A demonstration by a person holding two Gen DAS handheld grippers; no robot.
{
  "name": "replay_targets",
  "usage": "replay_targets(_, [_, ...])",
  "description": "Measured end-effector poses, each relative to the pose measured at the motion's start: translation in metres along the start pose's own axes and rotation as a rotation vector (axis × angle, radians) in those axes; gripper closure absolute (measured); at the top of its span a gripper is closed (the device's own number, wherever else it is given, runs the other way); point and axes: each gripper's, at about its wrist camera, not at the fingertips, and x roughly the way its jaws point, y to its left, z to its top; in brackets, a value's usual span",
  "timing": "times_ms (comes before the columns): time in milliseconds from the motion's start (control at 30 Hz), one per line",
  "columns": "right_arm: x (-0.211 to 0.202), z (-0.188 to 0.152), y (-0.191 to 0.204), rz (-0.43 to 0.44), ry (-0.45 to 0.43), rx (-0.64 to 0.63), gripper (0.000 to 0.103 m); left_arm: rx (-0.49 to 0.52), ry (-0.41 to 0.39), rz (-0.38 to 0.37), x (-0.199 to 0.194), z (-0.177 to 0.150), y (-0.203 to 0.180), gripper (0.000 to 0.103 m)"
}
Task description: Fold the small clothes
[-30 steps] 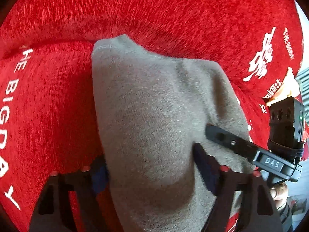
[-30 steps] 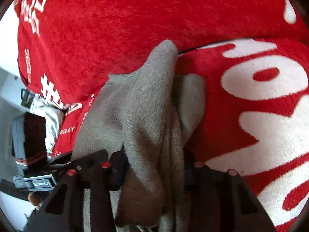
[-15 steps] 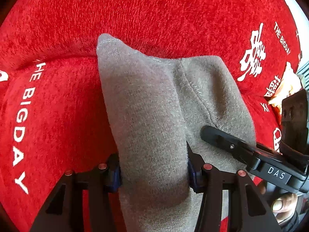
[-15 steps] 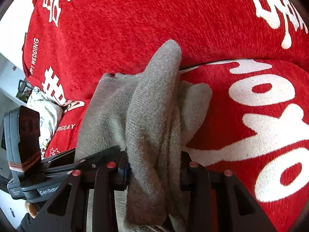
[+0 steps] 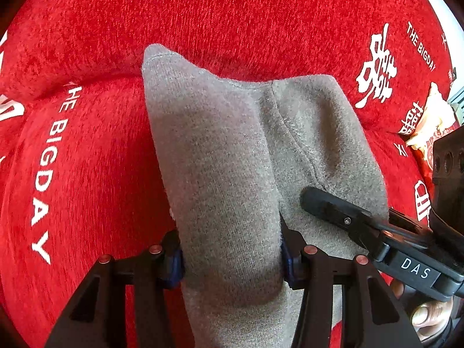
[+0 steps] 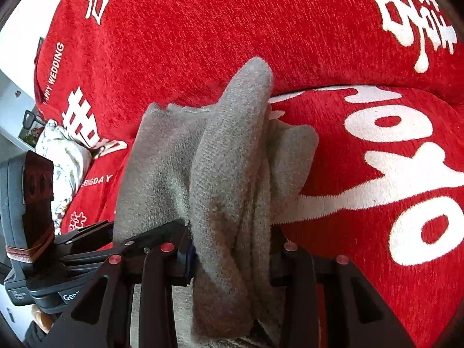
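Note:
A small grey knitted garment is held up over a red sofa. My left gripper is shut on one thick fold of it; the cloth fills the gap between the blue pads. My right gripper is shut on a bunched fold of the same garment. In the left wrist view the right gripper reaches in from the right, its finger lying against the cloth. In the right wrist view the left gripper sits close at the lower left. The garment's lower part is hidden behind both grippers.
The red plush sofa cover with white lettering fills the background; its seat and backrest also show in the right wrist view. A patterned white cushion lies at the sofa's far left, and a pale packet lies at the right.
Both grippers closed tighter on the garment, which now stands bunched more narrowly between the pads. Both have drawn back from the sofa, and the two grippers have come closer together.

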Motion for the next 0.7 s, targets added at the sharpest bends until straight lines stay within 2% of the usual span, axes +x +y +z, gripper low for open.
replay_targets(33, [0.001,-0.001,-0.002,0.005,0.011,0.007,0.060,-0.008,-0.004,0.006,0.001,-0.003,0.002,0.048])
replay_targets(67, [0.004,-0.003,-0.004,0.003,0.021,0.010,0.057,-0.012,-0.005,0.009,0.003,-0.005,0.002,0.041])
replay_targets(100, [0.006,-0.004,-0.007,-0.008,0.022,0.011,0.051,-0.019,0.002,0.011,0.006,-0.008,0.003,0.035])
replay_targets(133, [0.008,-0.006,-0.010,-0.016,0.027,0.015,0.050,-0.031,0.013,0.011,0.009,-0.011,0.006,0.025])
replay_targets(267, [0.012,-0.011,-0.024,0.021,0.033,0.055,0.044,-0.075,0.007,-0.028,0.010,-0.020,0.016,0.023])
replay_targets(300, [0.013,-0.012,-0.026,0.026,0.037,0.057,0.040,-0.075,0.008,-0.028,0.010,-0.020,0.015,0.023])
replay_targets(333, [0.014,-0.013,-0.027,0.030,0.045,0.058,0.036,-0.073,0.006,-0.029,0.010,-0.021,0.015,0.025])
replay_targets(367, [0.016,-0.015,-0.028,0.033,0.058,0.056,0.034,-0.068,0.000,-0.035,0.009,-0.023,0.013,0.033])
replay_targets(400, [0.016,-0.018,-0.029,0.036,0.050,0.048,0.036,-0.056,-0.011,-0.038,0.009,-0.024,0.010,0.036])
replay_targets(467, [0.014,-0.022,-0.024,0.051,0.047,0.028,0.053,-0.027,-0.029,-0.030,0.006,-0.026,0.004,0.048])
replay_targets(500, [0.012,-0.022,-0.022,0.058,0.042,0.036,0.059,-0.016,-0.032,-0.031,0.004,-0.025,0.001,0.050])
replay_targets(700, [-0.003,-0.023,-0.001,0.016,0.028,0.009,0.062,-0.016,-0.021,-0.026,-0.002,-0.023,-0.002,0.053])
